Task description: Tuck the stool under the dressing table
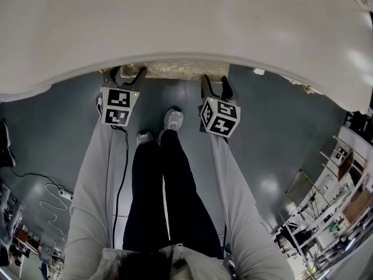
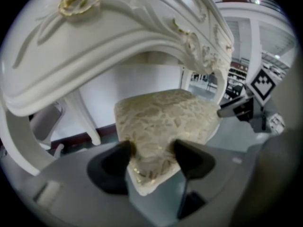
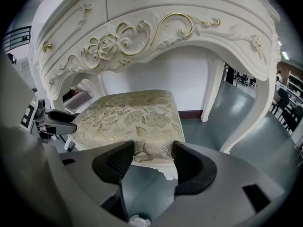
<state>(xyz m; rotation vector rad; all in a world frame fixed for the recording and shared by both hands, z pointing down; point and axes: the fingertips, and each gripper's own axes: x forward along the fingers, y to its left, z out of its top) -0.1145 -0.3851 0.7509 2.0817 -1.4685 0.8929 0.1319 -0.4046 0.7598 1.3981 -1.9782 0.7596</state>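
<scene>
From the head view the dressing table (image 1: 175,22) is a plain white top hiding all but a sliver of the stool (image 1: 175,70). The gripper views alone show the table's carved, gold-trimmed front arching over the floral cushion, which sits partly under it between the curved legs. Both arms reach straight forward and down, one on either side of the person's legs, with the left tongs (image 2: 151,152) clamped on a near corner of the cushion and the right tongs (image 3: 152,155) clamped on its near edge.
</scene>
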